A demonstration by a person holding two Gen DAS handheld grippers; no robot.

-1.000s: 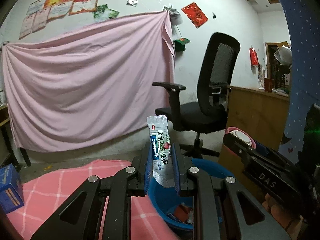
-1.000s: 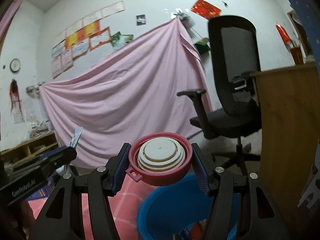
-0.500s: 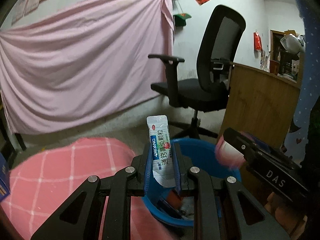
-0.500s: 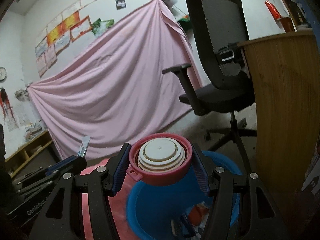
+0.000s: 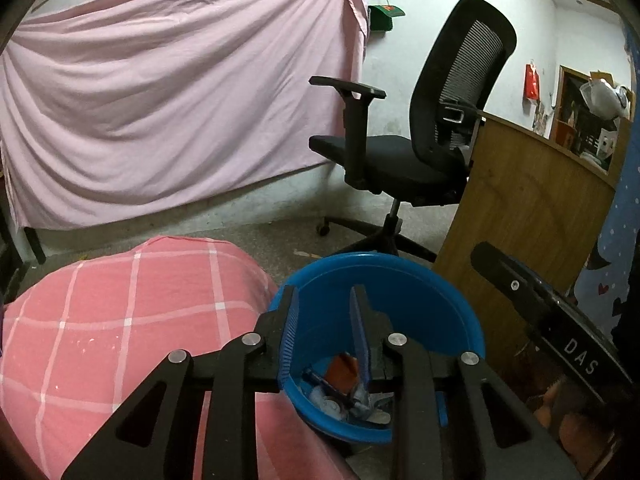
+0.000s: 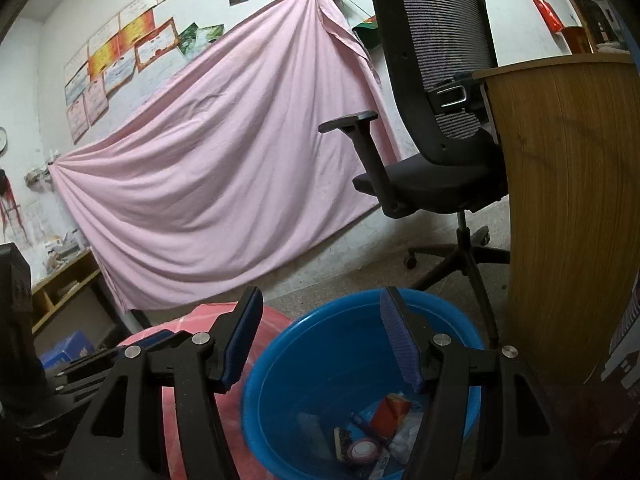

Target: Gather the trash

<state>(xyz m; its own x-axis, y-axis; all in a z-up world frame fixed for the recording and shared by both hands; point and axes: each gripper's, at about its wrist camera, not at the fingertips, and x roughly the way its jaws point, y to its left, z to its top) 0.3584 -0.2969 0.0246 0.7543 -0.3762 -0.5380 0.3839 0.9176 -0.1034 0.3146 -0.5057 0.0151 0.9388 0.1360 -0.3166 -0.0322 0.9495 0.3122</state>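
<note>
A blue plastic bin (image 5: 420, 296) (image 6: 312, 360) stands on the floor and holds several pieces of trash, among them an orange wrapper (image 6: 390, 412), a red-rimmed lid (image 6: 364, 449) and other wrappers (image 5: 340, 376). My left gripper (image 5: 324, 300) is open and empty above the bin's near rim. My right gripper (image 6: 320, 308) is open and empty above the bin. The right gripper also shows at the right edge of the left wrist view (image 5: 552, 320).
A pink checked cushion (image 5: 120, 320) lies left of the bin. A wooden desk panel (image 5: 520, 216) stands right of it. A black office chair (image 5: 420, 152) is behind. A pink sheet (image 5: 160, 100) hangs on the far wall. A blue box (image 6: 68, 346) sits at the left.
Both grippers tilted down over the bin and opened. The medicine sachet left the left gripper and the red-rimmed lid left the right gripper; the lid now lies in the bin.
</note>
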